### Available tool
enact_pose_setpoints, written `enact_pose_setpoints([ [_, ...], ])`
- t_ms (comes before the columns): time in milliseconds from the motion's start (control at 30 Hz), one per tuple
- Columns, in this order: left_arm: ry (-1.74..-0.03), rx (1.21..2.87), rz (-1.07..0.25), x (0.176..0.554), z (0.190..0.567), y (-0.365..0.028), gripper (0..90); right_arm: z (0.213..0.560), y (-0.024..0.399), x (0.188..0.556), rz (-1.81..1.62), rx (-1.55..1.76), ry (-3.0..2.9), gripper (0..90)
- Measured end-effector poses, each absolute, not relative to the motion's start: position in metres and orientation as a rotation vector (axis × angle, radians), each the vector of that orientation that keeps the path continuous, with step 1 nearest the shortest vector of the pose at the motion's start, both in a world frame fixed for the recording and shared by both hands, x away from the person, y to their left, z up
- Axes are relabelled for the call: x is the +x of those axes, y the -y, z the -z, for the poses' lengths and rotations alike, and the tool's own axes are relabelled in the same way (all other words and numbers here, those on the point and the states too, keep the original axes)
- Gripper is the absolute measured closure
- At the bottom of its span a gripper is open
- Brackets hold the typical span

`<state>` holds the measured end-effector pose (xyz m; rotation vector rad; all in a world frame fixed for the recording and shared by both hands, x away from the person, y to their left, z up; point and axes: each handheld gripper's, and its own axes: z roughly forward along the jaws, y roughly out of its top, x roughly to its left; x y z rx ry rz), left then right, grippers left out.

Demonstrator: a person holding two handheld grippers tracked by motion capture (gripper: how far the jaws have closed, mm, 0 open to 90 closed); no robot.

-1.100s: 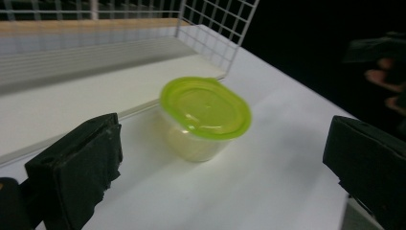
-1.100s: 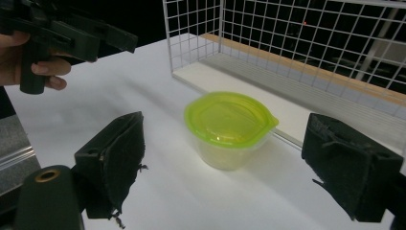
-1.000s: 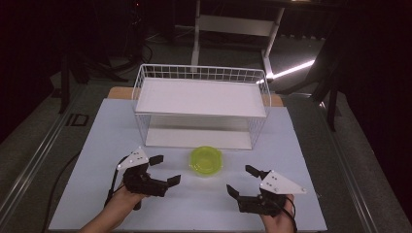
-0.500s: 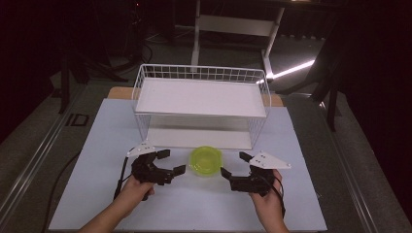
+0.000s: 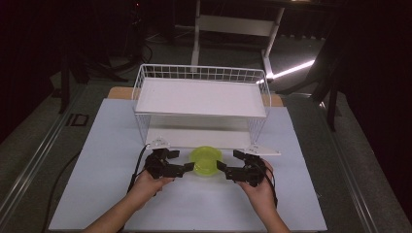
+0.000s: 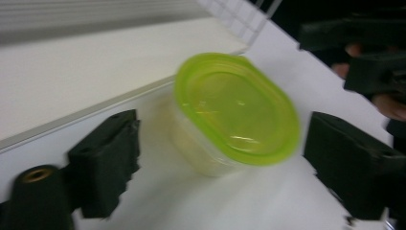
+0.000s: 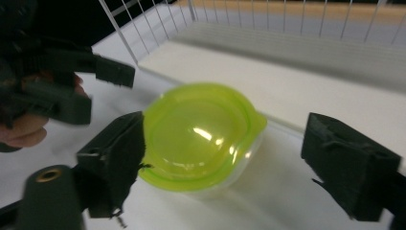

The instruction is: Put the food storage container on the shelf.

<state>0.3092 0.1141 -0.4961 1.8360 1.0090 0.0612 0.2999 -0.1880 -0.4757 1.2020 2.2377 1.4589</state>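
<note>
A: High view first. Where is the container?

B: The green-lidded container sits on the white table, at six o'clock from the wire shelf rack, just in front of its lower board. The left gripper flanks it at nine o'clock, the right gripper at three o'clock.

A: Are they gripping it?

B: No. Both sets of jaws stand apart and point inward at the container (each has just been closing a little, the left more than the right).

A: And the left gripper view?

B: The container lies between the two black jaws, its lid tilted toward the camera. The pads are clear of it on both sides. The right gripper shows at two o'clock, blurred.

A: Right gripper view?

B: The container is again between the jaws. The near jaw, at eight o'clock, overlaps the lid's edge; whether it touches I cannot tell. The other jaw, at four o'clock, stands well off. The left gripper appears at ten o'clock, jaws apart.
</note>
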Motion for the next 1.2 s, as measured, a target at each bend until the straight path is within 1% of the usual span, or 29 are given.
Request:
enact_pose_setpoints([
  [33, -1.026, 1.839, -0.063, 0.311, 0.497, -0.113, 15.3, 0.478, 0.187, 0.301, -1.452, 1.22, -2.243, 20.6],
  [133, -1.074, 1.837, -0.027, 0.315, 0.501, -0.113, 15.7, 0.482, 0.185, 0.304, -1.43, 1.245, -2.254, 23.3],
  [167, -1.089, 1.836, -0.025, 0.317, 0.502, -0.113, 17.9, 0.483, 0.184, 0.305, -1.428, 1.255, -2.255, 24.9],
  [233, -1.113, 1.82, 0.002, 0.319, 0.504, -0.113, 23.7, 0.485, 0.183, 0.308, -1.424, 1.277, -2.258, 29.5],
  [267, -1.119, 1.825, 0.013, 0.32, 0.505, -0.113, 26.2, 0.486, 0.182, 0.309, -1.42, 1.293, -2.26, 30.2],
  [300, -1.125, 1.829, 0.017, 0.321, 0.506, -0.113, 32.4, 0.487, 0.181, 0.311, -1.413, 1.302, -2.261, 32.4],
  [333, -1.121, 1.833, 0.018, 0.321, 0.506, -0.113, 35.8, 0.488, 0.181, 0.312, -1.409, 1.317, -2.269, 33.7],
  [367, -1.119, 1.837, 0.03, 0.322, 0.506, -0.112, 36.4, 0.489, 0.18, 0.313, -1.398, 1.326, -2.269, 34.6],
  [400, -1.124, 1.836, 0.047, 0.322, 0.507, -0.111, 40.1, 0.49, 0.18, 0.314, -1.394, 1.338, -2.27, 37.3],
  [433, -1.122, 1.835, 0.066, 0.323, 0.507, -0.111, 41.8, 0.491, 0.181, 0.315, -1.393, 1.348, -2.273, 37.5],
  [467, -1.131, 1.841, 0.066, 0.323, 0.507, -0.11, 44.9, 0.493, 0.181, 0.316, -1.388, 1.356, -2.274, 37.9],
  [600, -1.148, 1.824, 0.081, 0.322, 0.508, -0.109, 51.9, 0.497, 0.181, 0.318, -1.38, 1.381, -2.278, 42.8],
  [767, -1.124, 1.832, 0.076, 0.319, 0.508, -0.109, 61.1, 0.503, 0.181, 0.32, -1.366, 1.412, -2.307, 47.3],
  [800, -1.13, 1.834, 0.069, 0.318, 0.506, -0.107, 62.2, 0.503, 0.181, 0.319, -1.356, 1.413, -2.309, 52.3],
  [900, -1.125, 1.834, 0.027, 0.314, 0.499, -0.105, 70.8, 0.501, 0.18, 0.317, -1.359, 1.418, -2.33, 62.2],
  [933, -1.125, 1.834, 0.029, 0.314, 0.498, -0.107, 77.7, 0.5, 0.179, 0.316, -1.341, 1.442, -2.323, 62.9],
  [967, -1.125, 1.838, 0.031, 0.313, 0.497, -0.107, 80.2, 0.499, 0.179, 0.315, -1.338, 1.446, -2.324, 64.0],
  [1033, -1.129, 1.842, 0.048, 0.31, 0.497, -0.108, 80.2, 0.499, 0.179, 0.314, -1.351, 1.479, -2.322, 66.9],
  [1133, -1.133, 1.842, 0.04, 0.307, 0.499, -0.11, 79.8, 0.497, 0.176, 0.312, -1.346, 1.454, -2.319, 68.2],
  [1167, -1.148, 1.832, 0.047, 0.307, 0.499, -0.109, 77.0, 0.497, 0.175, 0.311, -1.344, 1.446, -2.318, 68.9],
  [1200, -1.158, 1.815, 0.053, 0.307, 0.5, -0.11, 71.2, 0.497, 0.175, 0.311, -1.34, 1.443, -2.316, 70.2],
])
